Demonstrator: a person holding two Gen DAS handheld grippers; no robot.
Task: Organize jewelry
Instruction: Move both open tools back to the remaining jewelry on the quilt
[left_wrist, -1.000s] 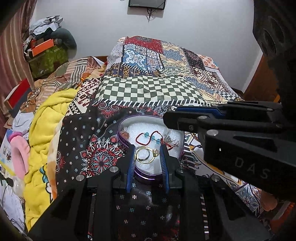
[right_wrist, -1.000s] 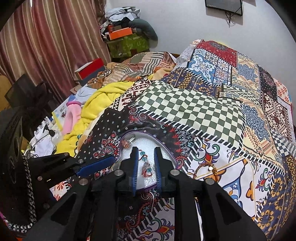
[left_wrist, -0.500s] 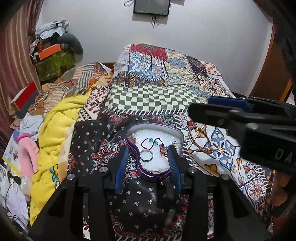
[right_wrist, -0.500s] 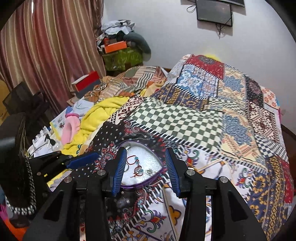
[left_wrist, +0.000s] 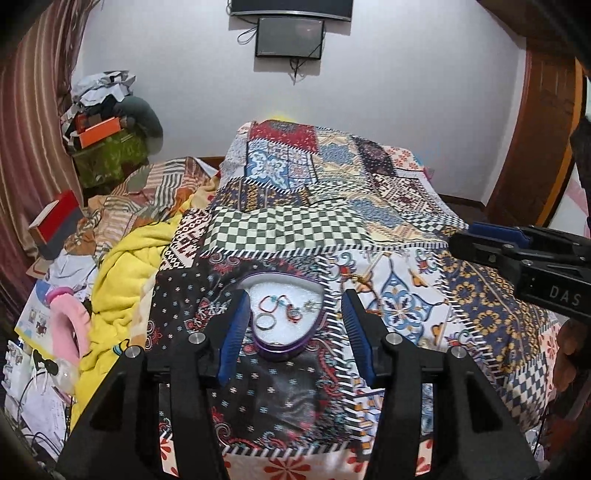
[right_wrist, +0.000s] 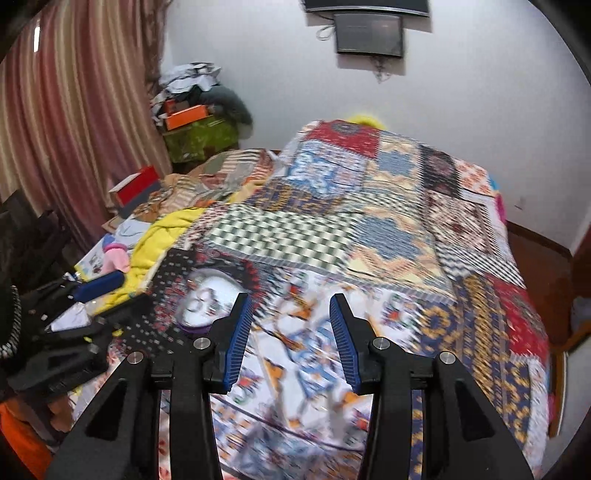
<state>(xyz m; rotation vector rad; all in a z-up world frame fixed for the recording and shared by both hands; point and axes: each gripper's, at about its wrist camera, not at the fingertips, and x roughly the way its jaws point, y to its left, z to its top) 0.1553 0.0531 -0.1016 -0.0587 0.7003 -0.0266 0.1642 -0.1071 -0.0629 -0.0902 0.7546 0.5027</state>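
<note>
Patchwork bedspread (left_wrist: 332, 229) covers bed, white wall behind. Left gripper (left_wrist: 291, 314) jaws wide, empty, framing purple heart-shaped tin (left_wrist: 284, 347) lying on dark floral patch. Tin lined with white foam; red beaded bracelet (left_wrist: 271, 303), silver ring (left_wrist: 266, 322), small trinkets lie inside. Right gripper (right_wrist: 291, 317) jaws wide, empty, above bedspread right of tin; right view motion-blurred. Both grippers level, pointing along bed.

A heart-shaped box (left_wrist: 284, 347) sits on the bedspread (left_wrist: 332, 229) near the bed's front edge, holding a ring (left_wrist: 266, 322) with a bead bracelet (left_wrist: 275, 302) behind it, while a blanket (left_wrist: 122, 266) lies to its left and a screen (left_wrist: 290, 37) hangs on the wall behind the bed.
</note>
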